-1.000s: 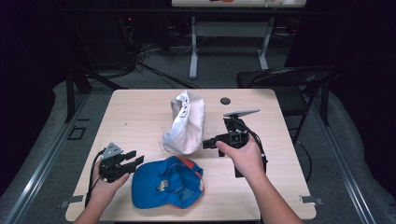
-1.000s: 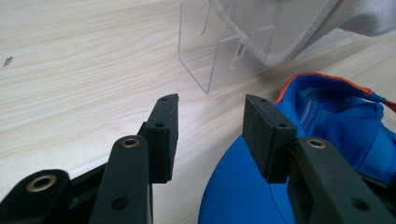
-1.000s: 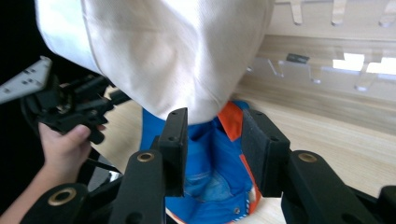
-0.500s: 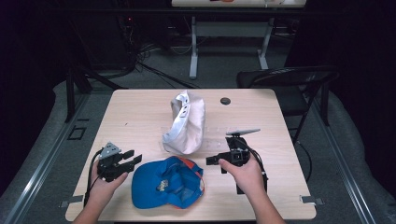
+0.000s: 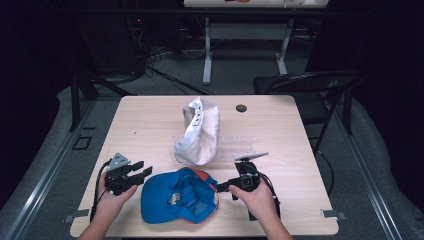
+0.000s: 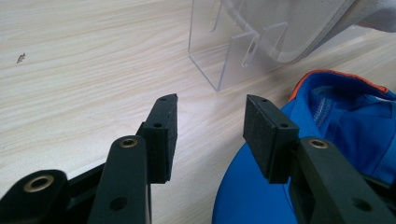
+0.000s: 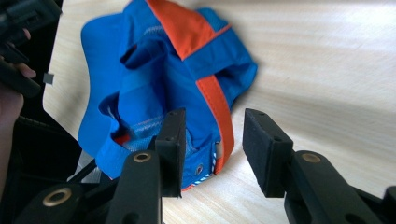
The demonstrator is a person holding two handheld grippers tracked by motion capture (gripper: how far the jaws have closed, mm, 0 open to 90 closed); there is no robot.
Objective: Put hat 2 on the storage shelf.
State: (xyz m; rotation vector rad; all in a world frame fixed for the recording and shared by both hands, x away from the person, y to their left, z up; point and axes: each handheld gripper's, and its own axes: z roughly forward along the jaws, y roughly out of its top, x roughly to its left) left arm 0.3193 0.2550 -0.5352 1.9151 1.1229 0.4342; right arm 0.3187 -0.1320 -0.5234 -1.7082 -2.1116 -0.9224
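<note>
Blue cloth with orange trim makes up the cap [image 5: 179, 195], which lies crumpled and upside down on the wooden table [image 5: 150, 125] near its front edge, between the two hands. The right gripper [image 5: 223, 188] has its fingers spread, and the cap's back edge with the orange band sits in the gap, not pinched; these jaws have just been opening. The left gripper [image 5: 142, 170] is also spread, beside the cap's brim, holding nothing.

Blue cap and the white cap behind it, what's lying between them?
In the high view, only a bare strip of table separates the blue cap from the white cap.
</note>
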